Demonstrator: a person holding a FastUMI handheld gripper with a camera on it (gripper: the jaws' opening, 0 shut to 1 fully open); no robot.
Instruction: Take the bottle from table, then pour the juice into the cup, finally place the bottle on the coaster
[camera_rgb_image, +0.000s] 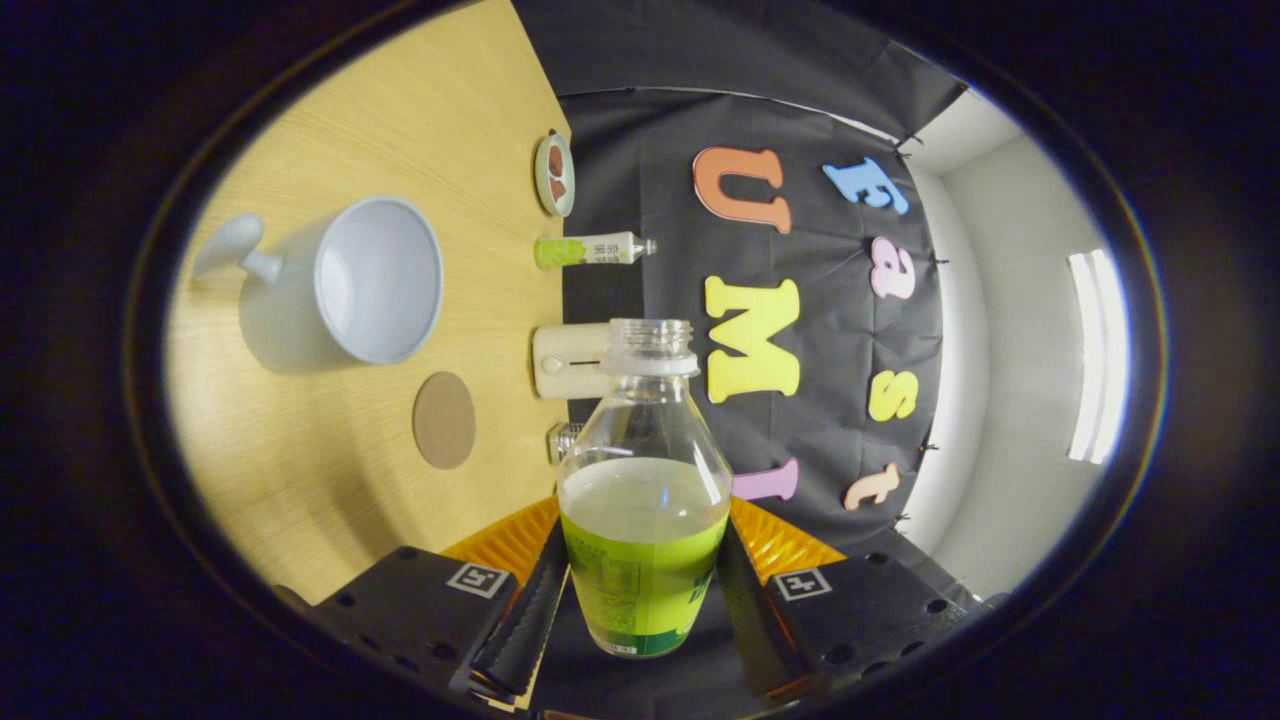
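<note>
A clear bottle (643, 470) with a green label and no cap is held between my fingers (525, 615), and the gripper (640, 605) is shut on its lower body. Pale green juice fills about its lower half. The view is rolled, so the wooden table (330, 480) stands on the left side. A white cup (355, 280) with a handle rests on the table beyond the left finger, its wide mouth facing the bottle. A round brown coaster (444, 420) lies between the cup and the bottle.
Along the table's far edge by the black cloth wall stand a small dish (554, 173), a small bottle of green drink (590, 250), a white box (565, 360) and a small glass item (562, 440). Bare wood surrounds the cup and coaster.
</note>
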